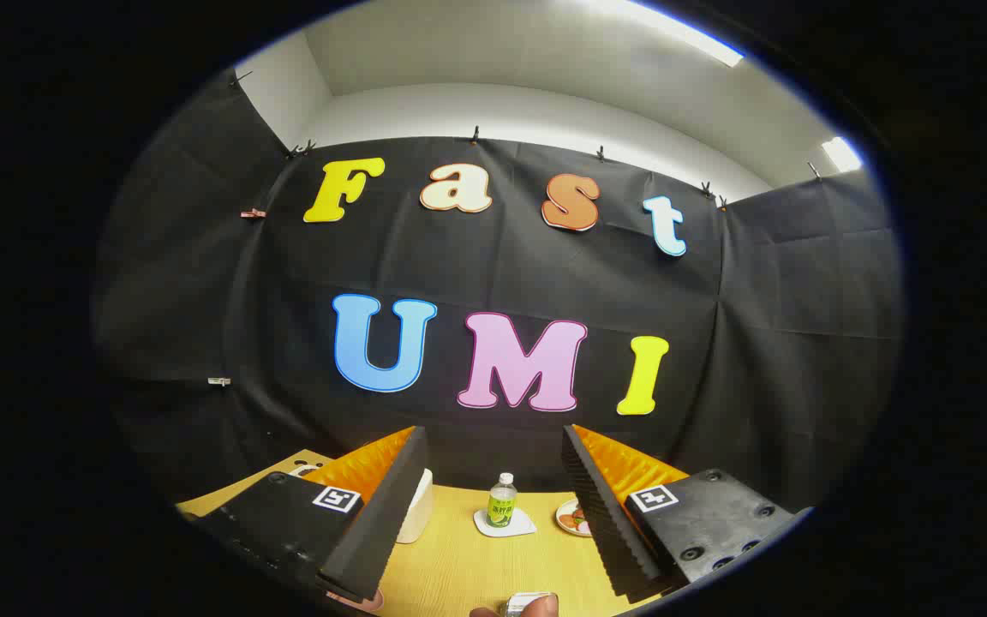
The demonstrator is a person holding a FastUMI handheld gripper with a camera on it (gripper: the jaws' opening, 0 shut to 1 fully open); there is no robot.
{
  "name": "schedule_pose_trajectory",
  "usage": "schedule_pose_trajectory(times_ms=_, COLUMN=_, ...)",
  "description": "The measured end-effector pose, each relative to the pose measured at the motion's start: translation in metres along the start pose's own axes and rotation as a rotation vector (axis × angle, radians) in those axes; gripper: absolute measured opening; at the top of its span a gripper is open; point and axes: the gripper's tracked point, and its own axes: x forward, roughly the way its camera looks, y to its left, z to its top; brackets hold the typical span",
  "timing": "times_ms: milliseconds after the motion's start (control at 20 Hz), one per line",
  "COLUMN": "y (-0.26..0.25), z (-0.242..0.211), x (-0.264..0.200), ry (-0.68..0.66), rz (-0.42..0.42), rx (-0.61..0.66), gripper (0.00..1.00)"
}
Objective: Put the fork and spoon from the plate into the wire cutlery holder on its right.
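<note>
My gripper (493, 514) is raised and tilted up toward the booth's wall, open, with nothing between its fingers (382, 523). Below the fingers lies a wooden table (459, 566). Part of a plate (572, 517) peeks out beside the right finger, far ahead; what lies on it is hidden by that finger. At the near edge, between the fingers, a shiny metal object (528, 602) shows with a fingertip (536, 608) of a person on it; I cannot tell what it is.
A small green-labelled bottle (502, 500) stands upright on a white coaster (504, 523) at the back of the table. A white container (416, 514) sits behind the left finger. A pinkish round edge (361, 600) shows under the left finger.
</note>
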Motion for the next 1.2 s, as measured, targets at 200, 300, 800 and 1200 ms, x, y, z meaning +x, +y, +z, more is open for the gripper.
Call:
schedule_pose_trajectory(times_ms=200, y=0.000, z=-0.001, x=0.002, ry=-0.001, rz=-0.002, rx=0.003, gripper=0.97)
schedule_pose_trajectory(times_ms=300, y=0.000, z=-0.001, x=0.002, ry=0.000, rz=-0.006, rx=0.001, gripper=0.97)
schedule_pose_trajectory(times_ms=800, y=0.005, z=-0.010, x=0.007, ry=0.022, rz=0.007, rx=0.008, gripper=0.98)
schedule_pose_trajectory(times_ms=1200, y=0.071, z=-0.103, x=-0.004, ry=0.337, rz=0.204, rx=0.053, gripper=0.98)
